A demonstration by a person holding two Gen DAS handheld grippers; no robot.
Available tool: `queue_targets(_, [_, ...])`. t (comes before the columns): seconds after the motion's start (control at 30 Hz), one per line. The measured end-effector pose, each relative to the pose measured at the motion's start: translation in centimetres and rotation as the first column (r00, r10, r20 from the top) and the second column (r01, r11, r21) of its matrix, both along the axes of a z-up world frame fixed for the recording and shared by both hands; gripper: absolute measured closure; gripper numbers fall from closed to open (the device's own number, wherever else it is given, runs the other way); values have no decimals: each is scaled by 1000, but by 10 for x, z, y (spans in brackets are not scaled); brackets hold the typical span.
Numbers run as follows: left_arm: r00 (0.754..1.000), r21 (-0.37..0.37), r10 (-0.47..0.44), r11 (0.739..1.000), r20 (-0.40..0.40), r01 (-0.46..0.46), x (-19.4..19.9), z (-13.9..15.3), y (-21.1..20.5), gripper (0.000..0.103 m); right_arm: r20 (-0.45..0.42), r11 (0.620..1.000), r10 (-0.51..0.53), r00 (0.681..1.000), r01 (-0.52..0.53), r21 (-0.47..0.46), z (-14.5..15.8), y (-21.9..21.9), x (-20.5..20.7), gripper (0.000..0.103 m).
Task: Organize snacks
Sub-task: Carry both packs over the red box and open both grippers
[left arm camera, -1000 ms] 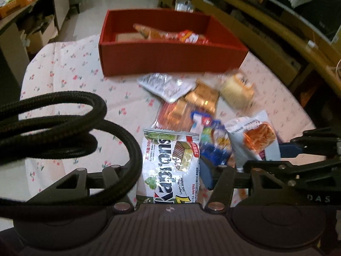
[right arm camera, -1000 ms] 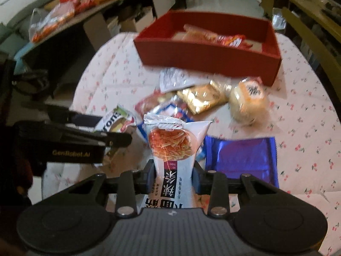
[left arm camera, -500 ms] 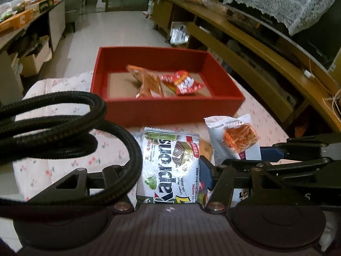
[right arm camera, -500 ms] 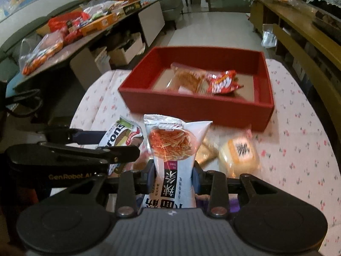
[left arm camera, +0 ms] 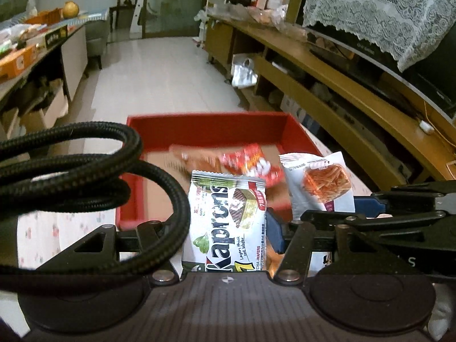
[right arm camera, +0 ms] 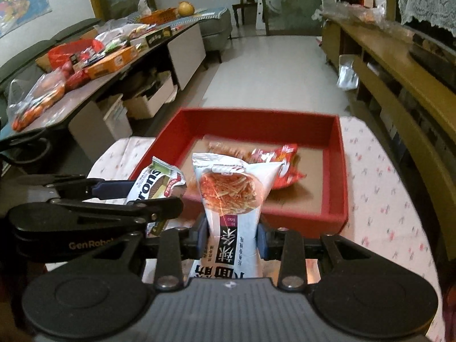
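Observation:
My left gripper is shut on a white and green Kaprons wafer packet, held upright just short of the red box. My right gripper is shut on a white bag of orange snack sticks, also upright at the box's near wall. Each gripper shows in the other's view: the right one with its white bag, the left one with its wafer packet. Two packets, one orange and one red, lie inside the box.
The box rests on a table with a floral cloth. A black braided cable loops across the left wrist view. A long wooden counter runs along the right, a cluttered side table along the left, with tiled floor between.
Both grippers rose and moved forward toward the red box with their packets. The loose snacks on the cloth have dropped out of sight below, and the box now lies just ahead.

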State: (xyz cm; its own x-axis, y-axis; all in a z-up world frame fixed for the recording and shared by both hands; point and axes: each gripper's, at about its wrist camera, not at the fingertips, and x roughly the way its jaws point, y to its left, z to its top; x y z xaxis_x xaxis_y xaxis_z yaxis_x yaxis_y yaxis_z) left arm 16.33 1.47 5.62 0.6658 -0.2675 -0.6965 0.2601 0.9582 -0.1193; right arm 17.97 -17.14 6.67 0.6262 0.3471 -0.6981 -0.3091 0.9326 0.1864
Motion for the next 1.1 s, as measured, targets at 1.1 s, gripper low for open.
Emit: queue_targets(1.1, [994, 100, 106, 990, -19, -104, 100, -39, -5, 39, 1, 997, -22, 1000, 22, -73, -48, 19, 126, 59])
